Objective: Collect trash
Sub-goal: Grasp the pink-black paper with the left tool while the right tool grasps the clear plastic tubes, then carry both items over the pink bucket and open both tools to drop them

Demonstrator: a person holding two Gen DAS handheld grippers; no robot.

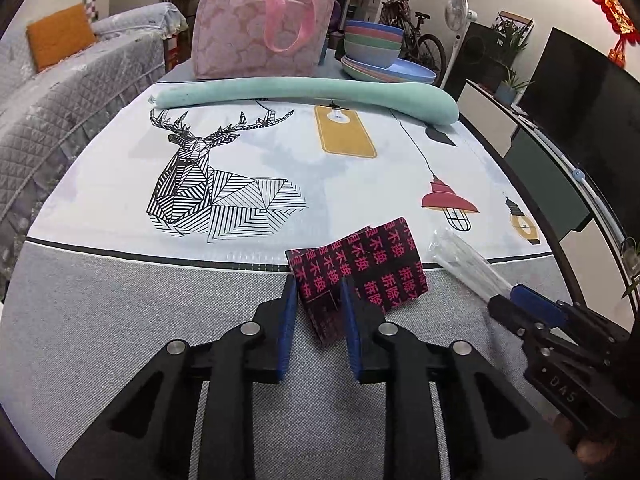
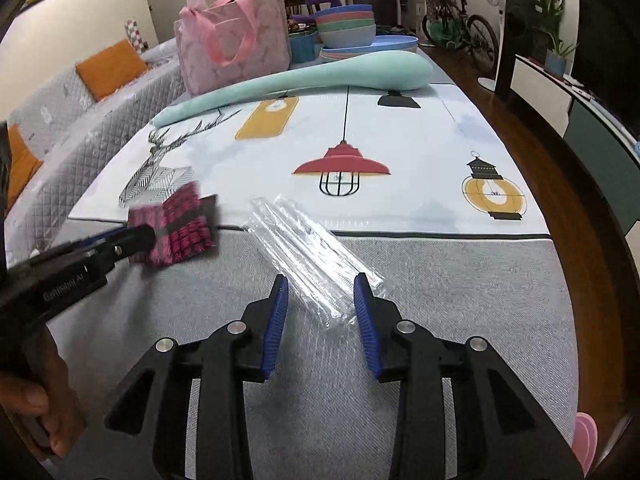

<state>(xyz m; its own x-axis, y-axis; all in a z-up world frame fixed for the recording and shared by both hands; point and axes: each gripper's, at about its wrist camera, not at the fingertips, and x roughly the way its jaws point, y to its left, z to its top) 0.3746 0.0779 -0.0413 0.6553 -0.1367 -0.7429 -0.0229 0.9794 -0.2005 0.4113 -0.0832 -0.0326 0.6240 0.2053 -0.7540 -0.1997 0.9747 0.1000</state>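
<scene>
A black wrapper with pink characters (image 1: pixel 372 264), folded, lies at the line where the printed mat meets the grey tablecloth (image 1: pixel 120 320). My left gripper (image 1: pixel 318 280) is shut on its near end, with the blue pads pressing both sides. In the right wrist view the same wrapper (image 2: pixel 180 228) shows blurred at the left gripper's (image 2: pixel 148 234) tip. A crinkled clear plastic sleeve (image 2: pixel 304 248) lies slanted on the cloth. My right gripper (image 2: pixel 320 280) is open, with the sleeve's near end between its pads and untouched. The left wrist view shows the right gripper (image 1: pixel 508 296) at the sleeve's (image 1: pixel 460 256) end.
At the far end of the table stand a pink tote bag (image 1: pixel 260 28) and stacked pastel bowls on plates (image 1: pixel 374 44), behind a long teal foam roll (image 1: pixel 304 90). A quilted sofa (image 1: pixel 60 112) runs along the left. The table's right edge drops to wooden floor (image 2: pixel 520 120).
</scene>
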